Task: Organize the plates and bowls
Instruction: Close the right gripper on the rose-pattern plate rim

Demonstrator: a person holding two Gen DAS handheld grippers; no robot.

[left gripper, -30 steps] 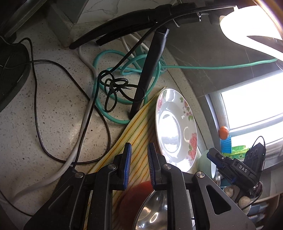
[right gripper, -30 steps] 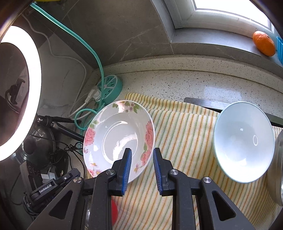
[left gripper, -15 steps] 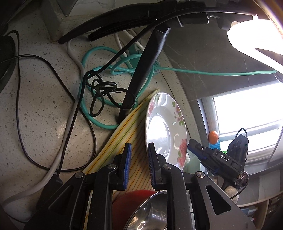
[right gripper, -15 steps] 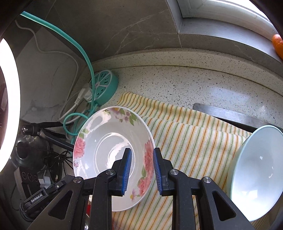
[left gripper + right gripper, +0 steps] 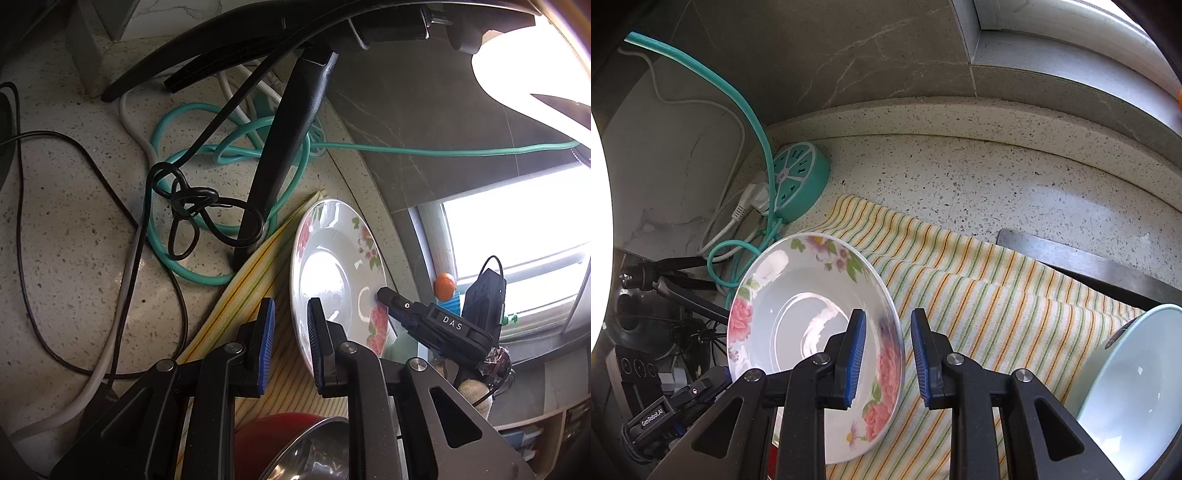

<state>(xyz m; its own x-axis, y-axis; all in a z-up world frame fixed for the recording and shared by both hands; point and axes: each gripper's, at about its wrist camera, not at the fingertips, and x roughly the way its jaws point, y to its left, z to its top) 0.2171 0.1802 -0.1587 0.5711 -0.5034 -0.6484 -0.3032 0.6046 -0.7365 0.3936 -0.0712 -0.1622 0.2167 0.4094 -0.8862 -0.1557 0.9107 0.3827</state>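
The right gripper, jaws narrowly apart astride the floral plate's rim and not yet clamped, may knock it sliding toward the pale bowl.

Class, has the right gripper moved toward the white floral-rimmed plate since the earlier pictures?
Yes. The right gripper has come closer and leftward: the round teal power strip fixed on the counter looms larger, and the white floral-rimmed plate rim now sits between its fingers.
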